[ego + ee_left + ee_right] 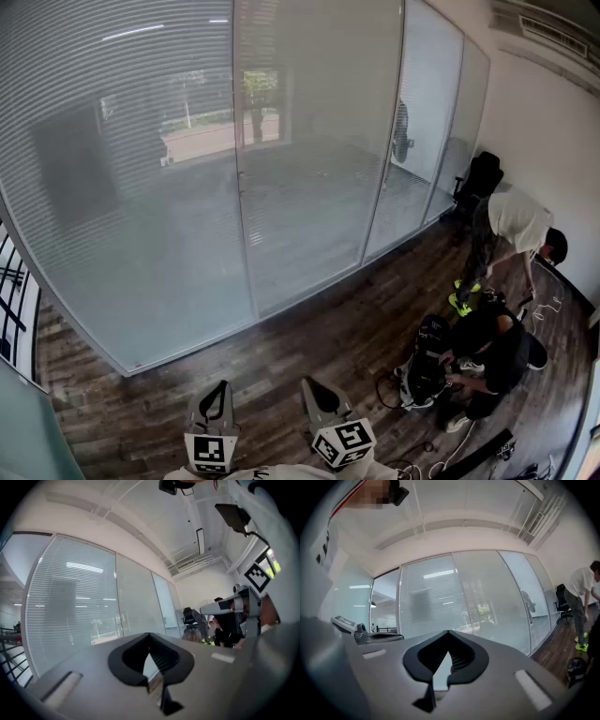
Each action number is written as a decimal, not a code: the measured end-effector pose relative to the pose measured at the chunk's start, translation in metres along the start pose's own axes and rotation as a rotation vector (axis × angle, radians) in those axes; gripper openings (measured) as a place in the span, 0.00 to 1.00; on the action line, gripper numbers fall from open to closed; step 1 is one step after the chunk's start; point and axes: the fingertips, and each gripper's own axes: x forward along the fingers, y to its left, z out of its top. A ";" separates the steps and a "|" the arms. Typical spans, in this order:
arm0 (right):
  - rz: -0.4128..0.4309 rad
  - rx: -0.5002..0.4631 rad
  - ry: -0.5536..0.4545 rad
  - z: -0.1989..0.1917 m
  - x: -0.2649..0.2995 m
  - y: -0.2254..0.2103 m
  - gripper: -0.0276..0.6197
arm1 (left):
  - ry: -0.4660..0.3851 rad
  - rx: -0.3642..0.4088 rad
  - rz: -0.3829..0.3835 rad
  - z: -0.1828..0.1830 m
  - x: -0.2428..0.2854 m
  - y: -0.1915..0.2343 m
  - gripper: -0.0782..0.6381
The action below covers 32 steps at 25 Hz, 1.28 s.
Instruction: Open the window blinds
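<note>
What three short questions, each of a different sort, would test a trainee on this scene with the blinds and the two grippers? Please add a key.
1. True or false: the left gripper and the right gripper are both apart from the blinds.
2. Choose one: between the right gripper's jaws there is A) a cord, B) nothing, C) a slat.
3. How many people are by the black bag on the wooden floor?
Key: 1 true. 2 B. 3 two: a crouching person and a bent-over person.
</note>
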 end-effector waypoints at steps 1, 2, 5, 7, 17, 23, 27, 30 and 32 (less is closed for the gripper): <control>-0.001 0.006 0.004 -0.002 -0.003 0.000 0.04 | 0.005 -0.020 0.000 -0.002 -0.002 -0.001 0.11; -0.002 0.012 0.009 -0.004 -0.005 -0.001 0.04 | 0.009 -0.036 0.001 -0.003 -0.003 -0.002 0.11; -0.010 0.022 0.018 -0.006 -0.011 -0.005 0.04 | 0.017 -0.049 0.005 -0.005 -0.003 -0.005 0.11; -0.020 0.026 0.013 -0.004 -0.014 -0.009 0.04 | 0.018 -0.046 0.001 -0.004 -0.001 -0.009 0.11; -0.024 0.068 0.011 -0.007 -0.017 -0.024 0.05 | 0.019 -0.023 -0.012 -0.005 0.001 -0.024 0.11; -0.019 0.078 0.032 -0.013 -0.005 -0.026 0.05 | 0.028 -0.024 0.008 -0.008 0.005 -0.014 0.11; -0.020 0.080 0.047 -0.020 0.007 -0.028 0.05 | 0.034 -0.036 0.007 -0.016 0.013 -0.008 0.11; -0.027 0.079 0.057 -0.023 0.022 -0.033 0.05 | 0.042 -0.041 0.001 -0.025 0.027 -0.001 0.11; -0.037 0.080 0.061 -0.024 0.033 -0.039 0.05 | 0.038 -0.044 -0.008 -0.028 0.039 0.004 0.11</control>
